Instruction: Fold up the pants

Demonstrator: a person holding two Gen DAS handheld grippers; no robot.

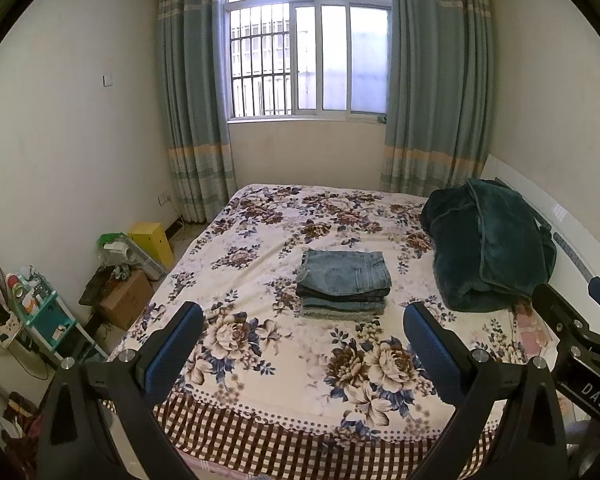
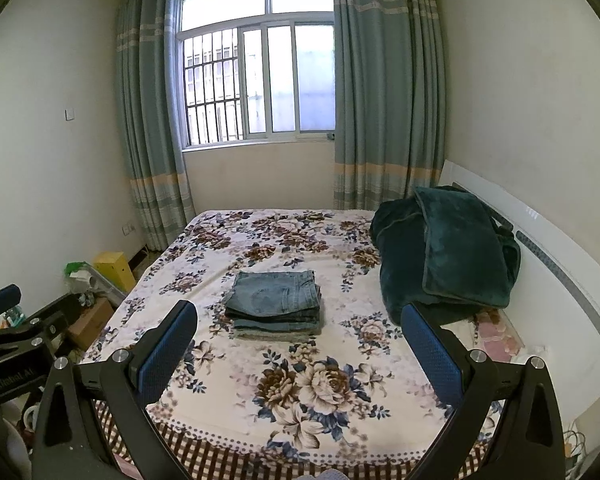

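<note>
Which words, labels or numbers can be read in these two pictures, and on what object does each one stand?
"DAS": white letters on the black body of the right tool, seen in the left wrist view; the word is cut off at the picture's edge.
White lettering on the black body of the left tool, seen in the right wrist view: too blurred to read.
Items on the teal shelf by the wall: labels too small to read.

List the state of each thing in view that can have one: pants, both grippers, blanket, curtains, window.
Pants: folded, stacked flat on the bed, untouched.
Left hand-held gripper: open, empty, held above the bed's near edge.
Right hand-held gripper: open, empty, also short of the stack.
Green blanket: bunched in a heap by the headboard.
Curtains: drawn apart.
Window: whether a pane is slid open cannot be told.
</note>
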